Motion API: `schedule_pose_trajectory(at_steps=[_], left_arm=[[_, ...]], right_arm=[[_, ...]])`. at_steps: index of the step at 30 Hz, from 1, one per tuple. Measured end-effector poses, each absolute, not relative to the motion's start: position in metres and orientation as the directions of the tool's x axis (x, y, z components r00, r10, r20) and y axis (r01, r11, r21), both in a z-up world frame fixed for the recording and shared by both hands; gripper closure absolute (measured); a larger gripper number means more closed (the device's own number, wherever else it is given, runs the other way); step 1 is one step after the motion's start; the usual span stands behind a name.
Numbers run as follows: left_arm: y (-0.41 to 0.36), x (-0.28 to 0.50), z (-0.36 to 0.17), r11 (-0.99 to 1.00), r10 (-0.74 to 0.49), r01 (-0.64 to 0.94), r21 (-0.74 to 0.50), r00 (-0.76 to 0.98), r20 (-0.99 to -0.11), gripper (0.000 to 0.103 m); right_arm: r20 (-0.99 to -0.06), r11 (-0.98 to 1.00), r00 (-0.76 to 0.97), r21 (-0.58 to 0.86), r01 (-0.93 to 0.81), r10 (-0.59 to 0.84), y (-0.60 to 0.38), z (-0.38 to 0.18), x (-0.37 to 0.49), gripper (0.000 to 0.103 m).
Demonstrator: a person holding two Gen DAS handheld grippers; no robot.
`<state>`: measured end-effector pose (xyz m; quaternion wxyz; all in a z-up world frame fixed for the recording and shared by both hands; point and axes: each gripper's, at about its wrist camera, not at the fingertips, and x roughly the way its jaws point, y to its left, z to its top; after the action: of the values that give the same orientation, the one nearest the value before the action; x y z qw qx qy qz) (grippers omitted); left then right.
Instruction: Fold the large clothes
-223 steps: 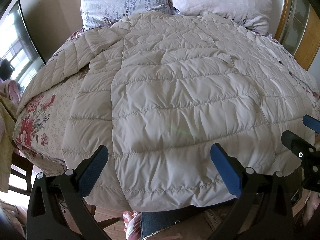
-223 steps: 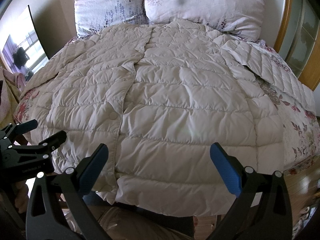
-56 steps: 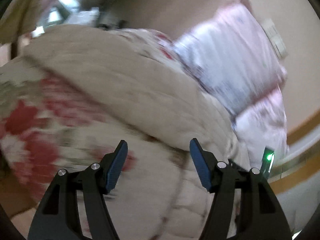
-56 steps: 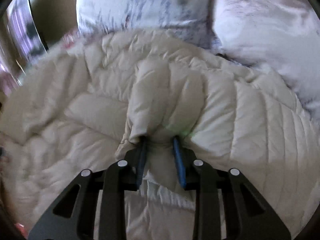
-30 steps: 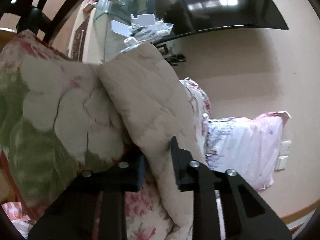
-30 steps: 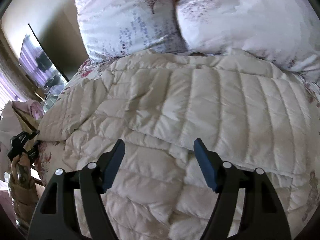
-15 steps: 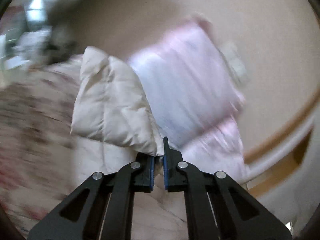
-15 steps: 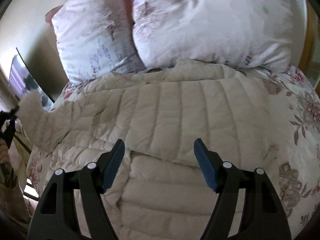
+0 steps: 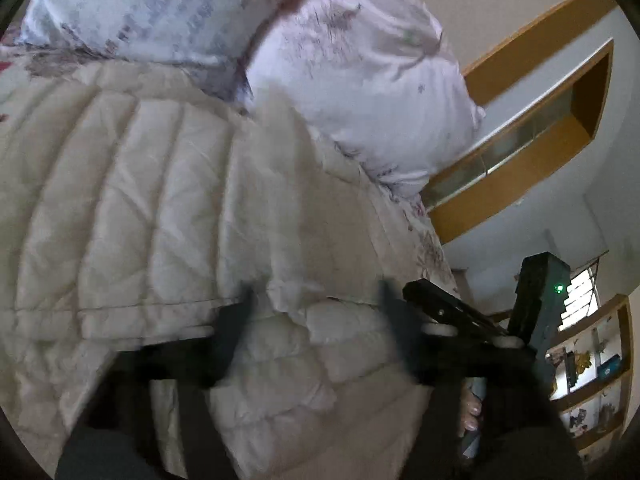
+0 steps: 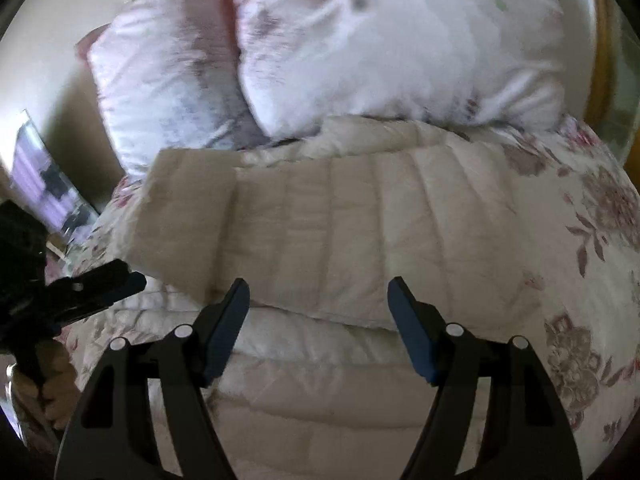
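Both tools hang unclenched over the bed (image 10: 600, 240): the left tool (image 9: 312, 332), jaws opening, and the right tool (image 10: 318, 320) each have the quilted coat (image 10: 360, 232) at 12 o'clock, ungripped.

The quilted coat (image 10: 360, 240) lies on the bed (image 10: 592, 264), its folded-over sleeve (image 10: 184, 216) on top at left. Two pillows (image 10: 360, 52) stand side by side behind it, touching its far edge. Wooden headboard (image 9: 520, 152) behind the pillows.
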<state>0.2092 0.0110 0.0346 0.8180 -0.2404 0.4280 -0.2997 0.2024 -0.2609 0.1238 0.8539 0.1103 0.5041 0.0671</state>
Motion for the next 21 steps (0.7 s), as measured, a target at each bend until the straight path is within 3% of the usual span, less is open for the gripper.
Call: schedule_pose_trajectory(at_steps=[5,8,15,20,21], left_arm=[[0.079,0.192,0.046,0.725,-0.637,0.211,-0.656,0.569,-0.52,0.018],[0.116,0.177,0.041,0.758,-0.575,0.151,-0.634,0.613,-0.541,0.018],[0.159,0.134,0.033,0.893,-0.368,0.07,-0.445,0.684,-0.63,0.018],[0.181,0.121,0.02,0.901,-0.344,0.042,-0.432,0.674,-0.653,0.018],[0.182,0.121,0.017,0.901,-0.342,0.037,-0.431,0.67,-0.658,0.018]], right_arm=[[-0.814,0.957,0.51,0.19,-0.218,0.278,-0.202,0.136,0.2,0.032],[-0.823,0.959,0.518,0.102,-0.264,0.231,-0.174,0.132,0.202,0.032],[-0.837,0.957,0.484,0.291,-0.004,0.256,-0.23,0.109,0.225,0.037],[-0.832,0.891,0.449,0.429,0.15,0.326,-0.269,0.087,0.235,0.044],[-0.84,0.892,0.436,0.425,0.157,0.323,-0.269,0.082,0.236,0.05]])
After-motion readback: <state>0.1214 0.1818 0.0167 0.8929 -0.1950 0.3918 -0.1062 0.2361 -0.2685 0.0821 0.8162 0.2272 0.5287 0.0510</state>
